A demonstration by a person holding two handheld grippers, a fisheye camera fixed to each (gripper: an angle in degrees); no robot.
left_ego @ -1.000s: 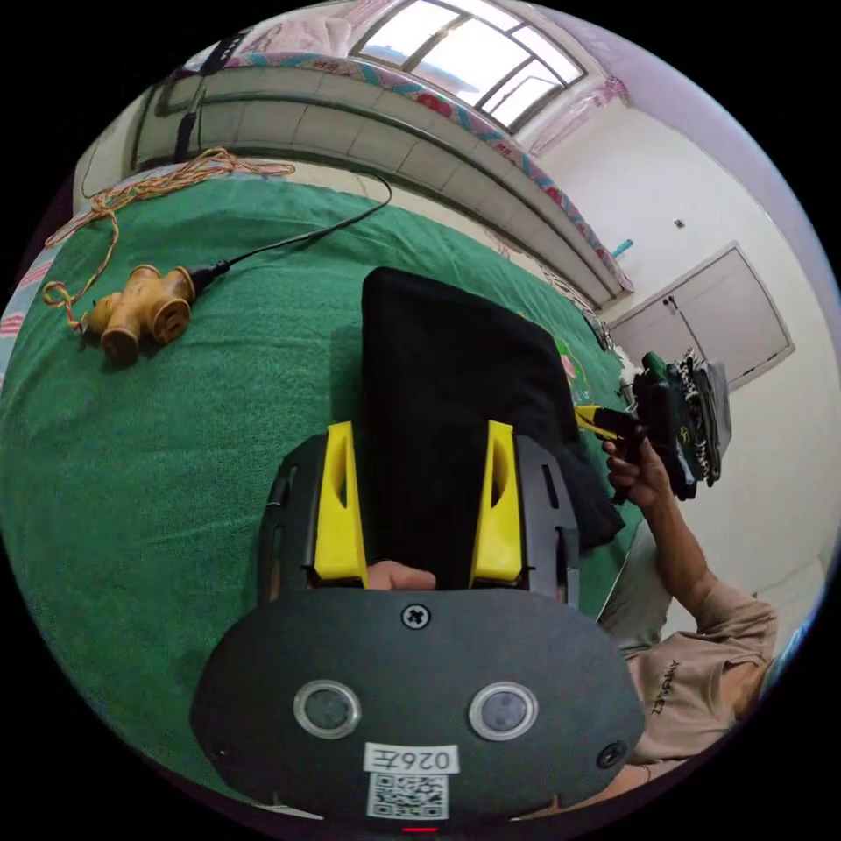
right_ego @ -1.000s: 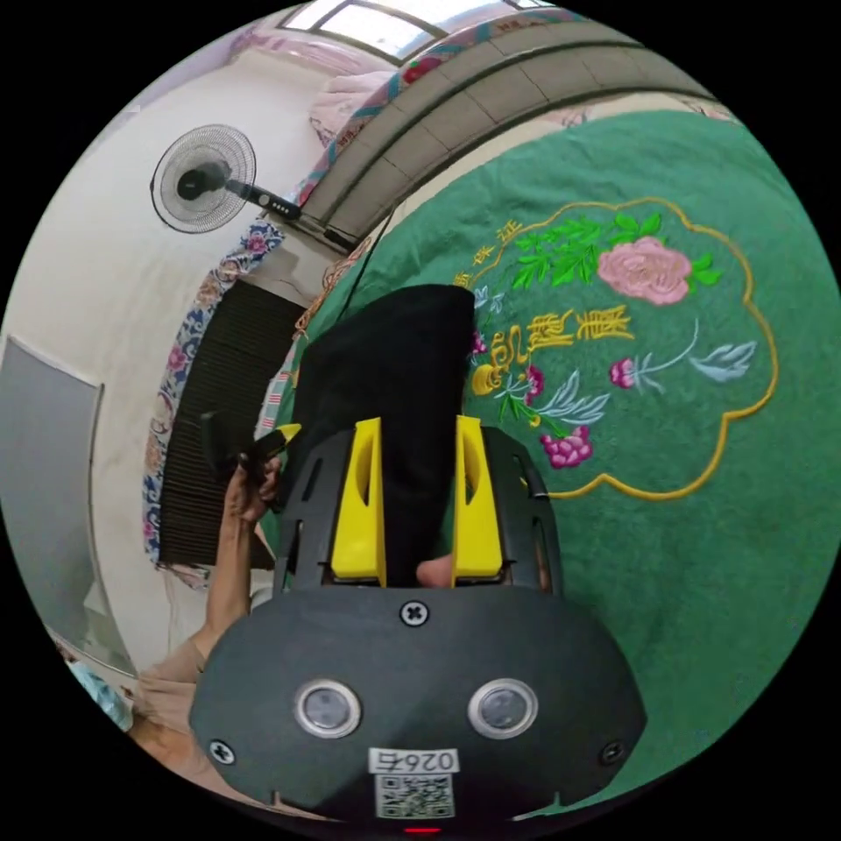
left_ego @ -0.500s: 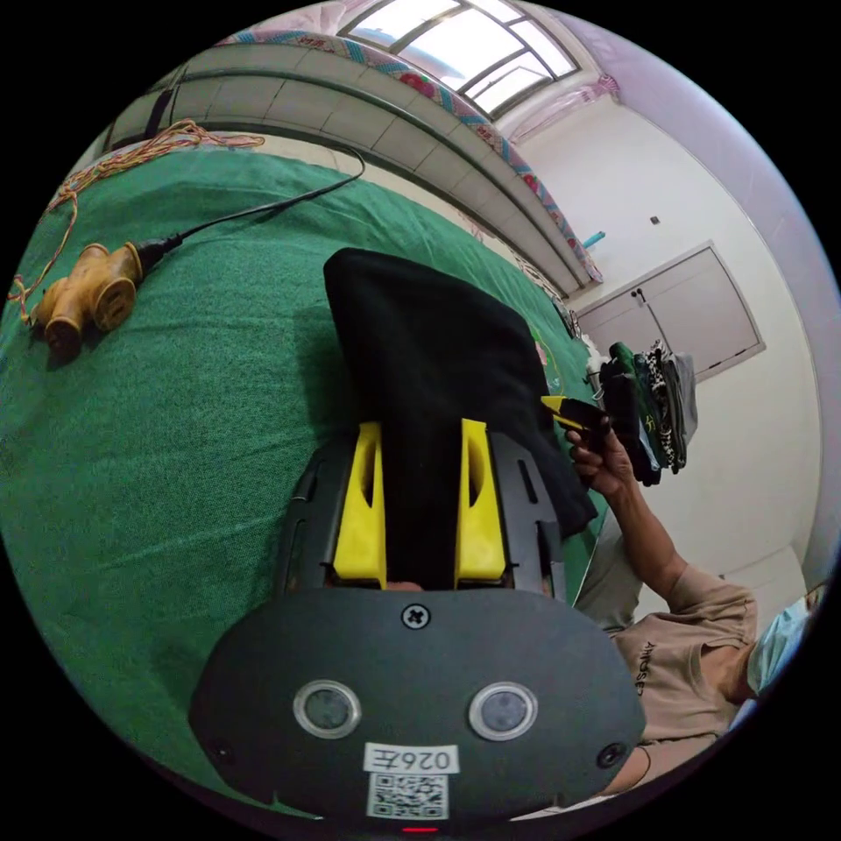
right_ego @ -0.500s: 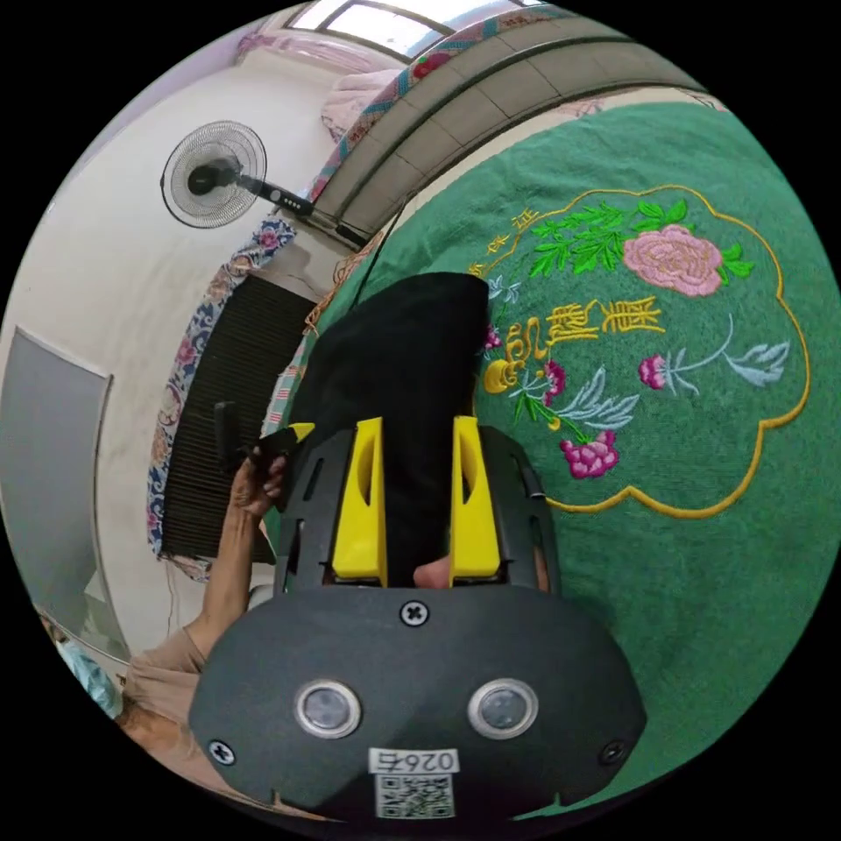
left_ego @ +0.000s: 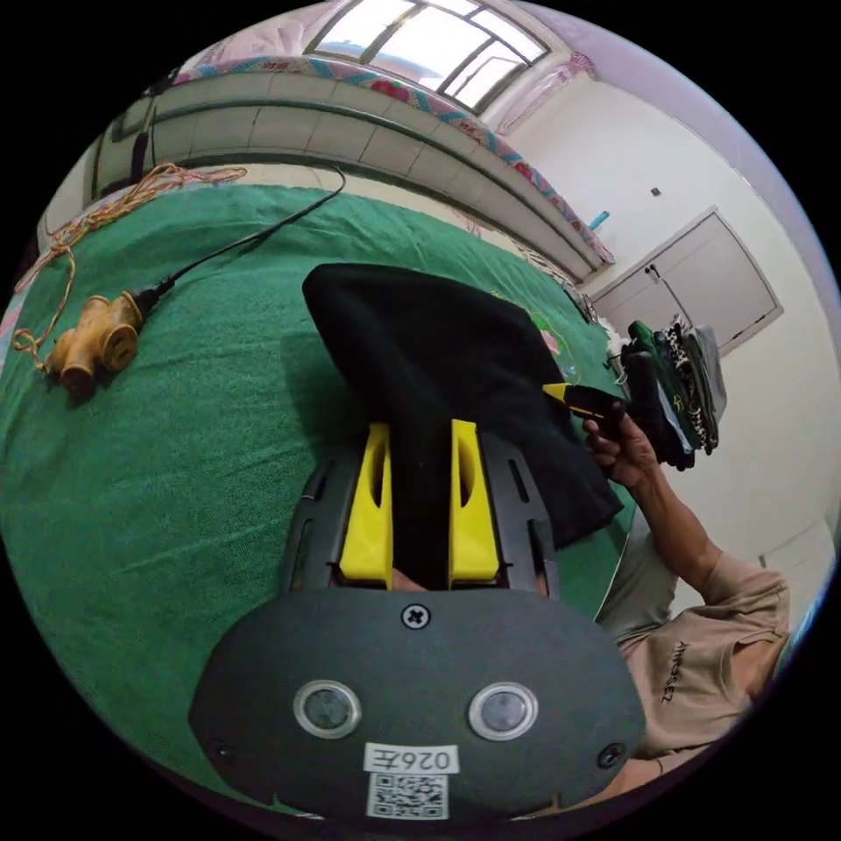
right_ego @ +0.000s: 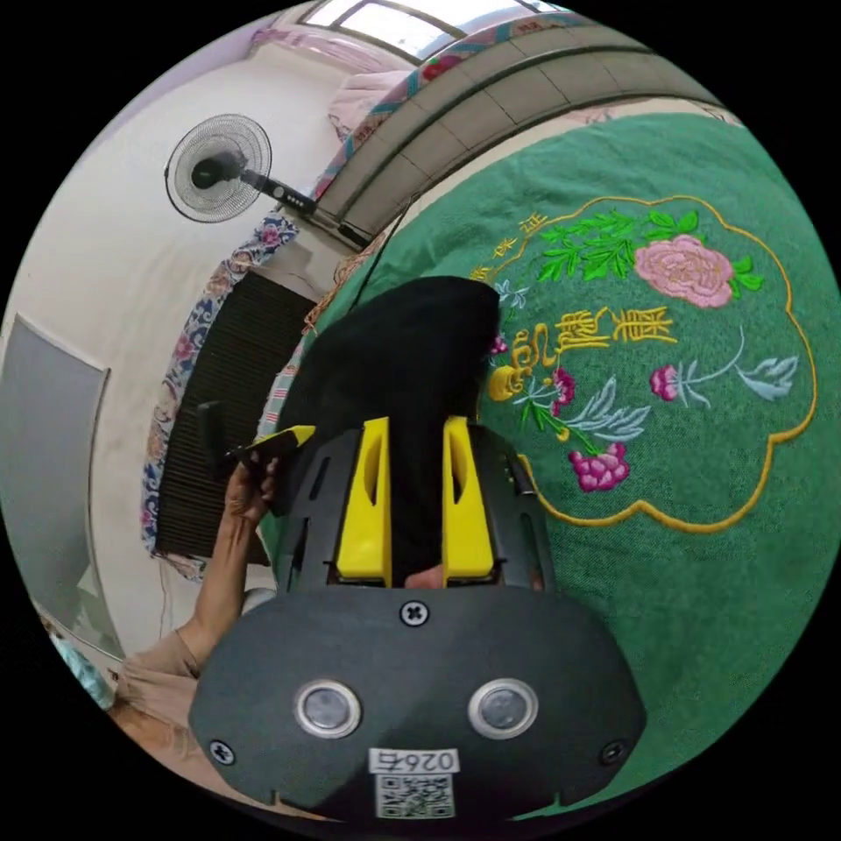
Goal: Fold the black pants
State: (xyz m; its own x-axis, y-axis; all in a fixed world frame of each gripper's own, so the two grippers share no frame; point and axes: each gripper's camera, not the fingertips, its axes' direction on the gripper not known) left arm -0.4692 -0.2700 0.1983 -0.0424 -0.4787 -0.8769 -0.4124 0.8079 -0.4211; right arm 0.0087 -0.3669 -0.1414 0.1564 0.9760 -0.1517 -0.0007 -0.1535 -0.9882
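Note:
The black pants [left_ego: 438, 342] lie folded into a thick bundle on the green bed cover [left_ego: 175, 455]. My left gripper [left_ego: 420, 429] is shut on the bundle's near edge, black cloth packed between its yellow jaws. In the right gripper view the same pants [right_ego: 394, 350] run up from my right gripper [right_ego: 416, 425], which is shut on the other near corner. A hand holds the right gripper [left_ego: 574, 399] at the pants' right side in the left gripper view. The left gripper [right_ego: 272, 442] shows with a hand at the left in the right gripper view.
A tan plug adapter [left_ego: 92, 337] with a black cable and an orange cord [left_ego: 114, 197] lie on the cover's far left. A stack of folded clothes [left_ego: 679, 385] stands at the right. Embroidered flowers [right_ego: 648, 350] cover the bed on the right; a fan [right_ego: 219, 166] hangs on the wall.
Both pairs of jaws have drawn closer together on the pants' near edge. The pants' near side has bunched up and both views have shifted a little.

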